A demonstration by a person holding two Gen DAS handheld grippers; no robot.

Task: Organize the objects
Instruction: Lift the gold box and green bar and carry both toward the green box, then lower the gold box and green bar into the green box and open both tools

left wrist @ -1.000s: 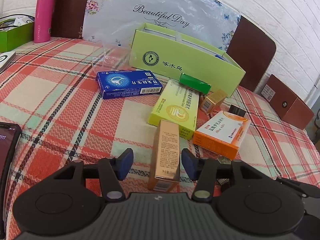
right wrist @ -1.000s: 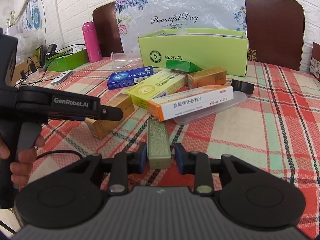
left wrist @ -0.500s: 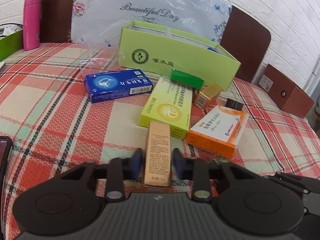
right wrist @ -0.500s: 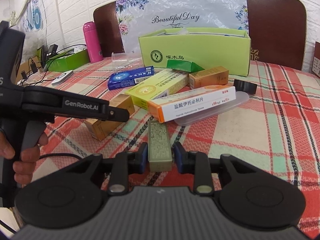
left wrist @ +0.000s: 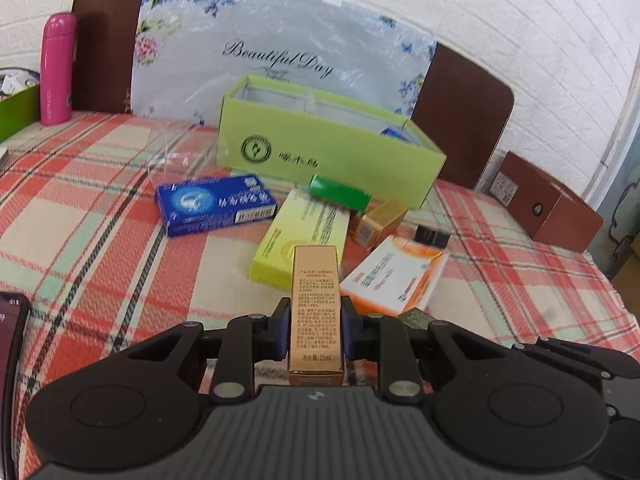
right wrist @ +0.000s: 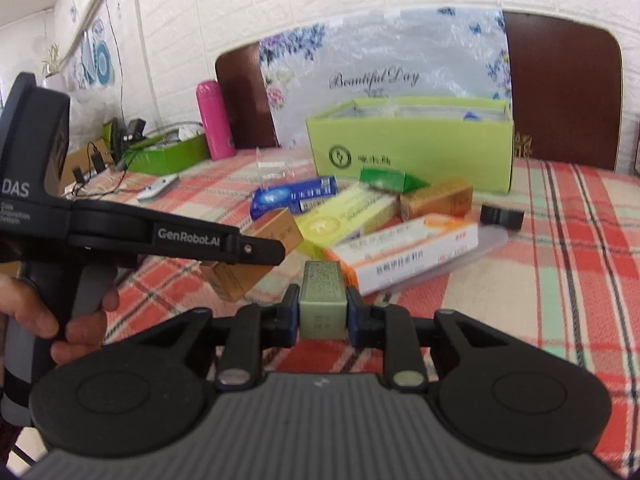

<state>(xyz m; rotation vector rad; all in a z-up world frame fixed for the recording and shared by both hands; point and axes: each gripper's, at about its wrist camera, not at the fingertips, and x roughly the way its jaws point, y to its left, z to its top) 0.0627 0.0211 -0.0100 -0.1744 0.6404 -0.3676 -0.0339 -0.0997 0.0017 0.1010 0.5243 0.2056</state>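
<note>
Gold carton (left wrist: 316, 312) lies lengthwise between clamping left fingers (left wrist: 280, 330), apparently lifted.

Checked tablecloth (left wrist: 100, 216) under scattered medicine boxes (left wrist: 216, 210)

An open storage box (left wrist: 328, 156) stands at the back of the tabletop (left wrist: 100, 216), with a flask (left wrist: 56, 68) far to its left. Before the box lie several cartons: a flat carton (left wrist: 214, 204) to the left, a long carton (left wrist: 300, 236) in the middle, and a wide carton (left wrist: 394, 276) to the right. A small roll (right wrist: 502, 216) sits right of the cartons.
</note>
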